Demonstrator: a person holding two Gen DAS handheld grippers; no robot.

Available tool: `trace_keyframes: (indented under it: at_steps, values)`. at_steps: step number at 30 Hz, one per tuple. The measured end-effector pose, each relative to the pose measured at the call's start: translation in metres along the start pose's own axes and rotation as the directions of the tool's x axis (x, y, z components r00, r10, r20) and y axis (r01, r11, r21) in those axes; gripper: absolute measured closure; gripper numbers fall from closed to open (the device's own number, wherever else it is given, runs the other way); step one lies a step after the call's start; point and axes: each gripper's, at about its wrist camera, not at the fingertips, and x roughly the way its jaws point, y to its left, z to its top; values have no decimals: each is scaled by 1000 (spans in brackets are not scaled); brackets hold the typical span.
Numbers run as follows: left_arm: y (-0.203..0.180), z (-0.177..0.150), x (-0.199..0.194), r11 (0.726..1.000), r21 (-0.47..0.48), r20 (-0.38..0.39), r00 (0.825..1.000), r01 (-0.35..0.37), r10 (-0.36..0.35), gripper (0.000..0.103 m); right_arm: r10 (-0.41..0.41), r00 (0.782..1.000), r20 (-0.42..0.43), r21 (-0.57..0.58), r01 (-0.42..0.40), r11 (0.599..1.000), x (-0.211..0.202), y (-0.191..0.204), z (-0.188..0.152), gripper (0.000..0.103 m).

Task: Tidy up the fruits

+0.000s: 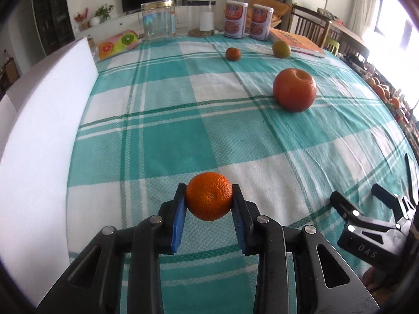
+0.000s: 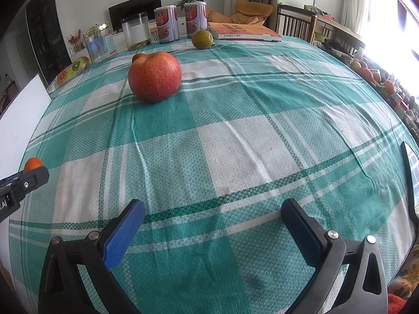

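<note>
My left gripper is shut on a small orange mandarin, held between the blue pads just above the green checked tablecloth. It also shows at the left edge of the right wrist view. A large red apple sits on the cloth further back to the right. A smaller mandarin and a greenish fruit lie near the far edge. My right gripper is open and empty over the cloth; it shows in the left wrist view.
A white foam board stands along the table's left side. At the back stand two clear jars, two printed cans, a fruit-print tissue pack and an orange book. Chairs stand at the far right.
</note>
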Motion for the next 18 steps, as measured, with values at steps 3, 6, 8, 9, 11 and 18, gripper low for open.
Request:
trace_keyframes:
  at_steps: [3, 6, 8, 9, 11, 18]
  values:
    - [3, -11, 11, 1000, 13, -13, 1000, -10, 10, 68, 0, 1000, 0, 0, 0, 1000, 0, 0, 0, 0]
    - [2, -14, 10, 999, 39, 30, 999, -33, 32, 49, 1, 1000, 1, 1, -1, 1000, 0, 0, 0, 0]
    - [3, -17, 12, 998, 37, 42, 998, -51, 49, 20, 1, 1000, 1, 1, -1, 1000, 0, 0, 0, 0]
    - [5, -19, 13, 999, 23, 48, 998, -45, 44, 18, 1, 1000, 1, 0, -1, 1000, 0, 0, 0, 0]
    - [11, -20, 13, 1000, -6, 47, 999, -20, 21, 18, 1, 1000, 1, 1, -1, 1000, 0, 0, 0, 0]
    - [9, -20, 16, 1000, -1, 39, 999, -31, 31, 13, -1, 1000, 0, -2, 1, 1000, 0, 0, -1, 0]
